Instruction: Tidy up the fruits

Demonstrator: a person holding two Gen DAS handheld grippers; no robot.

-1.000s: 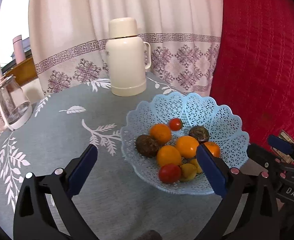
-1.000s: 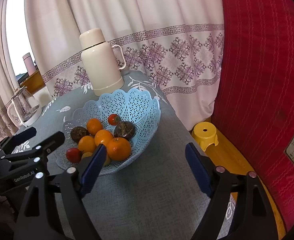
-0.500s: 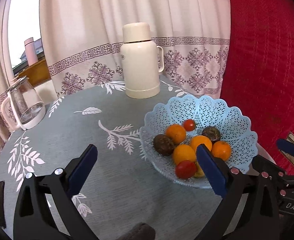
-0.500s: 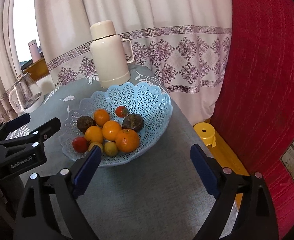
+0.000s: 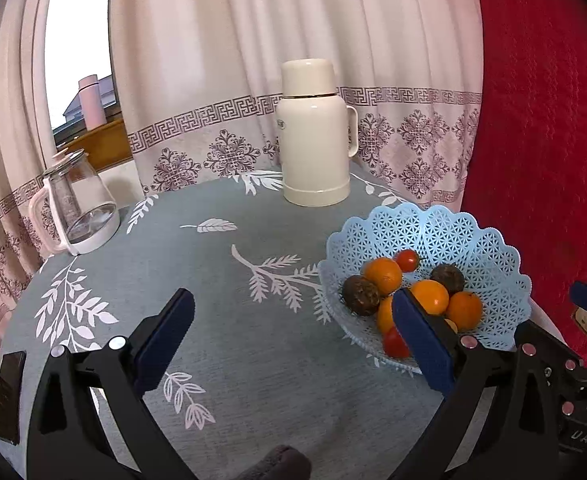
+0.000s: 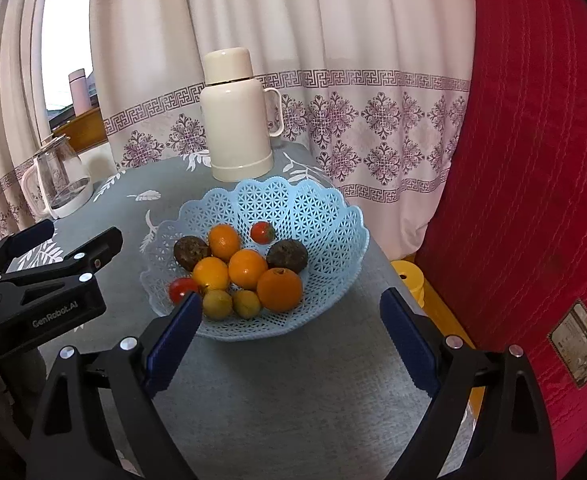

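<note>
Right gripper (image 6: 289, 336) gapes before oranges (image 6: 279, 289) in lacy blue basket (image 6: 333, 216).

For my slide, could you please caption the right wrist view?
Open right gripper facing a blue lattice basket of oranges, tomatoes and dark fruits on a leaf-print tablecloth, cream thermos behind.

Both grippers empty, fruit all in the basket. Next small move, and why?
Probably hold both grippers clear. The right gripper and left gripper stand open with nothing between the jaws, and every visible fruit, from the near orange to the cherry tomato, already sits in the blue lattice basket.
</note>
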